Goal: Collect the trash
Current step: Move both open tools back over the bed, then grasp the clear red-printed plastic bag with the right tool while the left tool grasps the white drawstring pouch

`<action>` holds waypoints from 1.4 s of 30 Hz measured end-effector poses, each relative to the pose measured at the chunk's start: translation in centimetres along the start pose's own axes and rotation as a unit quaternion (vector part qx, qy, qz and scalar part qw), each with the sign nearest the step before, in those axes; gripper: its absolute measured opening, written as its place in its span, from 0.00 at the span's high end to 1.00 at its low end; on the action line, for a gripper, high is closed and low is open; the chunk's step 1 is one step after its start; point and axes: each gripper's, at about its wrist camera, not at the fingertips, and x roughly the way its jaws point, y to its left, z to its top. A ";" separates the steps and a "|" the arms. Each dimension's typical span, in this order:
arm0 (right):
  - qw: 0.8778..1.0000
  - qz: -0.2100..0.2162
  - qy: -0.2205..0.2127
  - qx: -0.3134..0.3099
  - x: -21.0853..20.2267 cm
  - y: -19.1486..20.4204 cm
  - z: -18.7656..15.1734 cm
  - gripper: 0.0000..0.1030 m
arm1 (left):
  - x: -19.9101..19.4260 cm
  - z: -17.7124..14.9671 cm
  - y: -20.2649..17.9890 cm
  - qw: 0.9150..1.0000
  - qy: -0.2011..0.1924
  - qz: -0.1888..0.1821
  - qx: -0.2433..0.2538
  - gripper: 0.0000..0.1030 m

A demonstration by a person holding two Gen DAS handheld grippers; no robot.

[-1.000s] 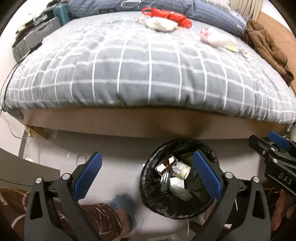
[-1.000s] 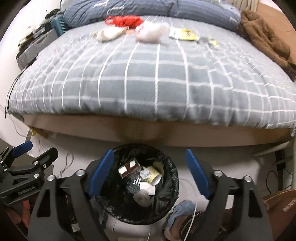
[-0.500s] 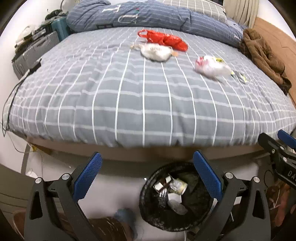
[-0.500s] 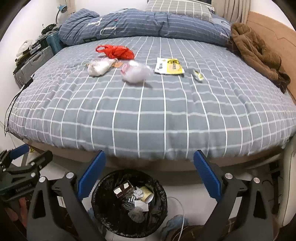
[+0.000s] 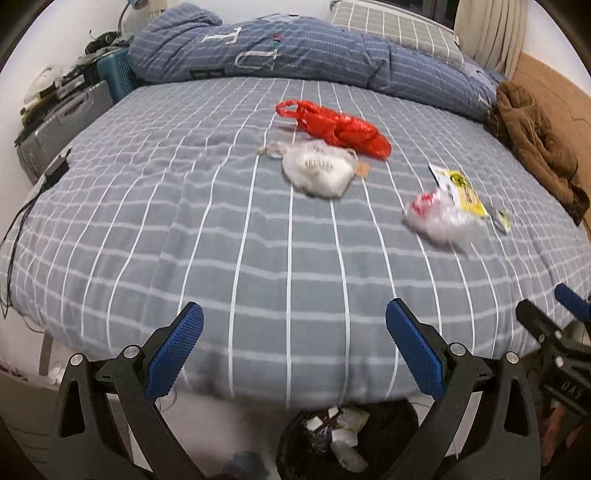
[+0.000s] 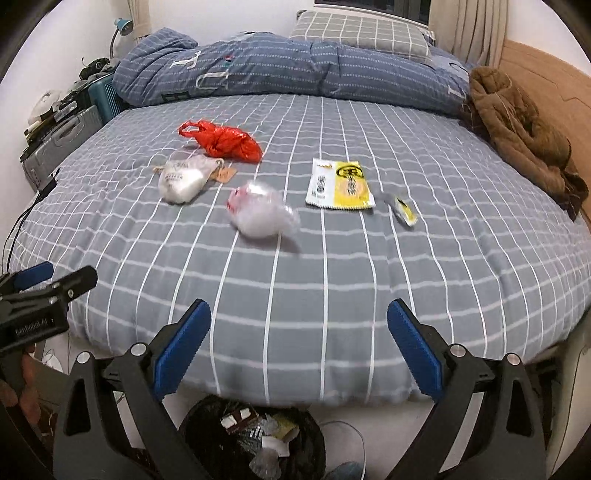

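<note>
Trash lies on the grey checked bed: a red plastic bag (image 5: pixel 338 129) (image 6: pixel 221 142), a whitish bag (image 5: pixel 319 170) (image 6: pixel 184 179), a clear bag with red print (image 5: pixel 441 216) (image 6: pixel 260 214), a yellow and white packet (image 6: pixel 340 184) (image 5: pixel 460 188) and a small wrapper (image 6: pixel 402 208) (image 5: pixel 500 220). A black-lined bin (image 5: pixel 347 439) (image 6: pixel 251 439) holding trash stands on the floor at the bed's foot. My left gripper (image 5: pixel 293 349) is open and empty over the bed's near edge. My right gripper (image 6: pixel 299 345) is likewise open and empty there, beside the left one.
A rolled blue duvet (image 6: pixel 280 70) and a pillow (image 6: pixel 362 31) lie at the bed's head. A brown coat (image 6: pixel 521 129) rests on the right edge by the wooden headboard. Cases and clutter (image 5: pixel 59 118) stand at the left, with a cable hanging down.
Both grippers have risen from over the bin toward the bed, so the bin has dropped to the bottom of both views. The right gripper's jaws have spread wider.
</note>
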 end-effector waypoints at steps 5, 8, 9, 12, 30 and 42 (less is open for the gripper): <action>1.000 0.005 -0.004 -0.006 1.9 0.4 1.9 0.10 | 2.2 2.8 -0.5 1.000 -0.004 -0.005 0.002 0.06; 1.000 0.007 -0.007 -0.013 3.2 0.7 2.8 0.10 | 3.6 4.3 -0.8 1.000 -0.002 -0.007 0.001 0.06; 1.000 0.005 -0.008 -0.017 3.7 0.9 3.1 0.10 | 4.0 4.7 -0.9 1.000 -0.003 -0.006 0.003 0.06; 1.000 0.010 -0.008 -0.020 5.0 1.2 4.0 0.10 | 5.6 6.3 -1.2 1.000 -0.005 -0.007 0.006 0.06; 0.998 0.054 -0.007 -0.017 10.8 1.7 7.3 0.14 | 13.7 12.4 -2.5 1.000 -0.015 -0.016 0.018 0.06; 0.997 0.071 0.028 -0.025 13.1 1.9 6.7 0.47 | 18.4 13.3 -3.1 1.000 0.012 -0.017 0.021 0.19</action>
